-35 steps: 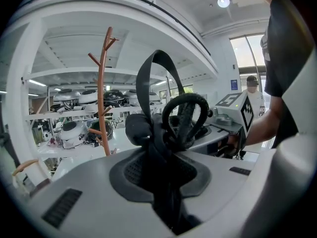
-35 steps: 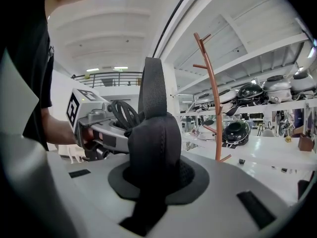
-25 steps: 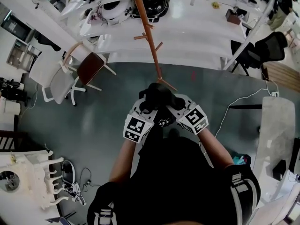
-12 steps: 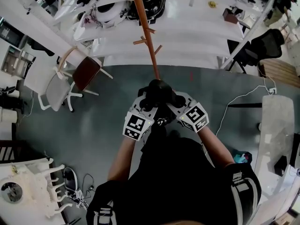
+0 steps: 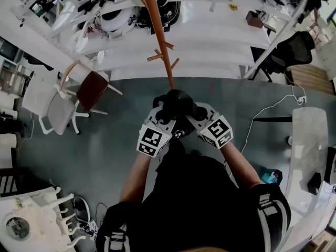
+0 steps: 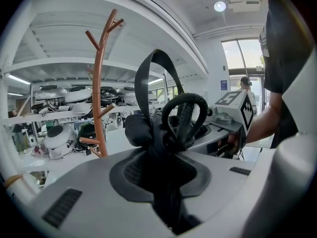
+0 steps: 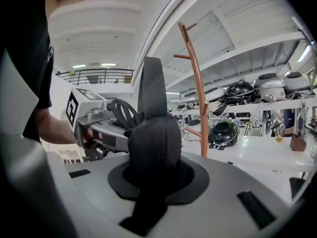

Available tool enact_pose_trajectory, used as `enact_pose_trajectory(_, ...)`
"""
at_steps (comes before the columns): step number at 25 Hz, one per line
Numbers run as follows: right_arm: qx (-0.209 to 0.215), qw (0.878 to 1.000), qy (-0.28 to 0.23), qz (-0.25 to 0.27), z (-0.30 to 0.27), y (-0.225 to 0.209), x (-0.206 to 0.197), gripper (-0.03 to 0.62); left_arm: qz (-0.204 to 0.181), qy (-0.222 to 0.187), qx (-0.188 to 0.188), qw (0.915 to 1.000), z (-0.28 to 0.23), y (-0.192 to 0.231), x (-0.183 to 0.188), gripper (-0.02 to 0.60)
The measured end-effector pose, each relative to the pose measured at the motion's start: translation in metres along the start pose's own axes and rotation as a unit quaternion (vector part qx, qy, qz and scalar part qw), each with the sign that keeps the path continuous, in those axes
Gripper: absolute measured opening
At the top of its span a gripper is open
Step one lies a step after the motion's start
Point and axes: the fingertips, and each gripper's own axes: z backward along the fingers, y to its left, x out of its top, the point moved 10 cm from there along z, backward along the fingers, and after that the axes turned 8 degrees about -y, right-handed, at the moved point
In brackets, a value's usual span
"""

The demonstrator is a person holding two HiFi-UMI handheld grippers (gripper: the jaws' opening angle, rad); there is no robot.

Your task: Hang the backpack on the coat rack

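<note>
Plainly, backpack clamped between left gripper jaws; likewise right gripper jaws.

One backpack, one rack, two claws.

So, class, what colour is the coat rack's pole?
Reddish-brown. The coat rack shows best in the right gripper view.

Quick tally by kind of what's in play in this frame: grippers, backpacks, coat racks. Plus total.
Grippers: 2 (left gripper, right gripper, each shut on the bag's black straps)
Backpack: 1 (black backpack, held up between the two grippers)
Coat rack: 1 (orange-brown coat rack, nothing hung on it that I can see)
Total: 4
</note>
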Motion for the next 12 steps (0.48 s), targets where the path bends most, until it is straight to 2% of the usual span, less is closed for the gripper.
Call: enact_pose_trajectory(12, -0.047, 0.999, 0.003, 0.001, -0.039, -0.043, 0.006, 0.087, 0.000, -0.004, -0.043, 0.9991, -0.042, 0.060, 0.003, 0.087)
